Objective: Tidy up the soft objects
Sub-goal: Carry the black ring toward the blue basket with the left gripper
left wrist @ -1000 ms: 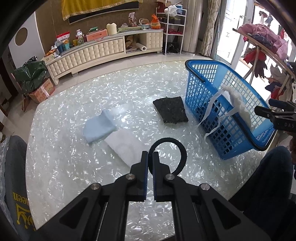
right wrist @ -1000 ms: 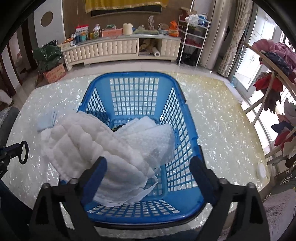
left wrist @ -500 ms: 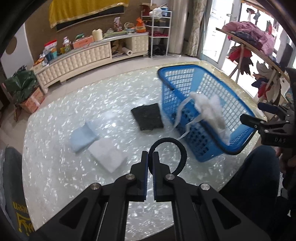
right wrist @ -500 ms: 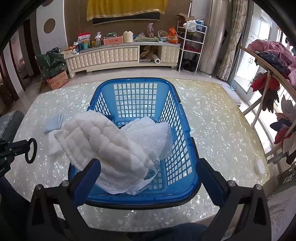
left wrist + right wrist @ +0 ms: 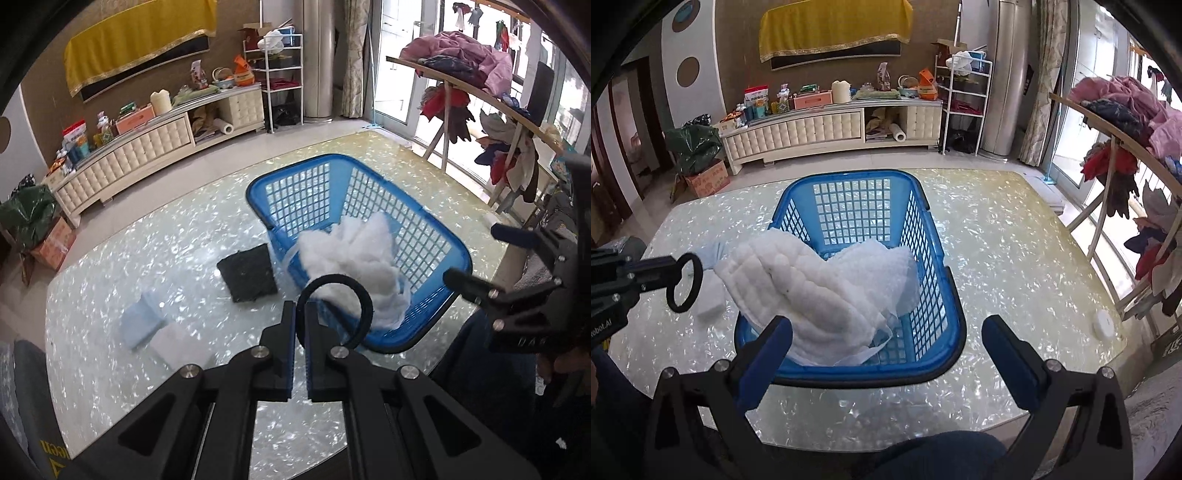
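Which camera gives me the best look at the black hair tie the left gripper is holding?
The right wrist view: the black hair tie shows as a full ring, side-on, clamped in the left gripper. In the left wrist view it shows too, overlapping the blue basket.

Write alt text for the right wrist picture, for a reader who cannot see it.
A white quilted cloth lies heaped in a blue plastic basket, spilling over its near-left rim, on a pearly table. The right tongs stand wide open in front, holding nothing. At left, the left tongs pinch a black ring.
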`<state>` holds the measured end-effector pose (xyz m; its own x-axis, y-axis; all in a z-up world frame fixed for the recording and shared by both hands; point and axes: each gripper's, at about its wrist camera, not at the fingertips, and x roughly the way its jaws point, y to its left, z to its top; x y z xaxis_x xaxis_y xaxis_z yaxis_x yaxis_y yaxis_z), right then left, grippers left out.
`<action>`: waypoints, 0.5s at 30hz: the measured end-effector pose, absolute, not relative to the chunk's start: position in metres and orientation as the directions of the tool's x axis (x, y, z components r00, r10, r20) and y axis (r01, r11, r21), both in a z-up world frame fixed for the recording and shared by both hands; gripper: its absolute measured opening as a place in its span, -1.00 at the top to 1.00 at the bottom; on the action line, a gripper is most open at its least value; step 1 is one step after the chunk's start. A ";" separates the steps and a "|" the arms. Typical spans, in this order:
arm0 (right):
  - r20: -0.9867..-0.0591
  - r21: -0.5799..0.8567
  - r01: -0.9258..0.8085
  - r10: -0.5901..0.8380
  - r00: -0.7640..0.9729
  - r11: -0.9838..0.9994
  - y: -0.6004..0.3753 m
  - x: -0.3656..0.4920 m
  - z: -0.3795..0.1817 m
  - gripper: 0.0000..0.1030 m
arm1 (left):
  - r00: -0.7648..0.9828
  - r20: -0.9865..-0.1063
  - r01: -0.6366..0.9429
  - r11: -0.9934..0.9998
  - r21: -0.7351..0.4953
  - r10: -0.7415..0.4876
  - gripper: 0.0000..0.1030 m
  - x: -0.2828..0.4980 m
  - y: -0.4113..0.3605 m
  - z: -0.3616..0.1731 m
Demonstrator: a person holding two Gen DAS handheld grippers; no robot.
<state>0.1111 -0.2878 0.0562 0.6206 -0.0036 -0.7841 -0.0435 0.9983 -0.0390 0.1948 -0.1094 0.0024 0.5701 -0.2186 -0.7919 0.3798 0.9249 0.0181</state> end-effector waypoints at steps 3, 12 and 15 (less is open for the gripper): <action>-0.783 -0.026 -0.038 0.003 0.622 0.999 -0.293 0.109 0.055 -0.99 | 0.571 -0.791 0.388 0.921 0.022 -0.221 0.94 0.196 -0.119 0.004; -0.774 0.004 -0.016 0.013 0.634 1.000 -0.303 0.106 0.055 -0.99 | 0.550 -0.802 0.434 0.900 0.034 -0.235 0.94 0.203 -0.146 0.001; -0.775 0.011 -0.011 0.015 0.632 1.000 -0.305 0.106 0.053 -0.99 | 0.537 -0.808 0.452 0.891 0.035 -0.241 0.94 0.206 -0.156 -0.002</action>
<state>0.1065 -0.3054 0.0529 0.6322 0.0154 -0.7747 -0.0106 0.9999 0.0112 0.2061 -0.1564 -0.0015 0.5373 -0.2412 -0.8082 0.4523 0.8912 0.0347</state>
